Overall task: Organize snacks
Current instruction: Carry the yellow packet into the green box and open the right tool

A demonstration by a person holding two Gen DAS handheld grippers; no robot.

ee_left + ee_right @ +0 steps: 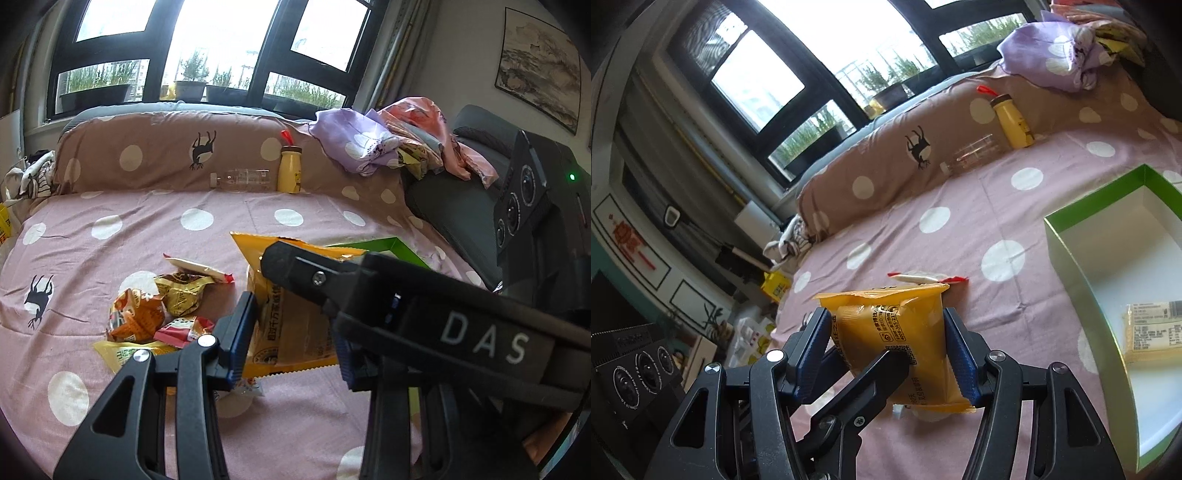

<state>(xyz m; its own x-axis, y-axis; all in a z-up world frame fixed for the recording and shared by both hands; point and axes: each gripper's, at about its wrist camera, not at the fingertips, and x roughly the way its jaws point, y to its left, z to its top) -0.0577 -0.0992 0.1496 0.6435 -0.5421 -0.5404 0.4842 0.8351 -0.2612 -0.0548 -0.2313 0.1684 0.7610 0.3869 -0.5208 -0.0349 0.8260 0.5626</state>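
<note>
Snack packet (886, 332): light, crinkly, slippery | right gripper (886, 354) clamps its sides | left gripper (291, 332) narrow, probably empty.

White capitals "DAS" on the black plastic body of the other handheld gripper (484, 341), seen from the left wrist. Black Chinese print, a phone-style number beginning "400" and "180天" on the yellow crinkled plastic snack packet (901, 332), mostly too distorted to read. Tiny unreadable print and a barcode on the pale label of the flat packet (1152, 326) inside the green-rimmed white cardboard box (1071, 266).
</note>
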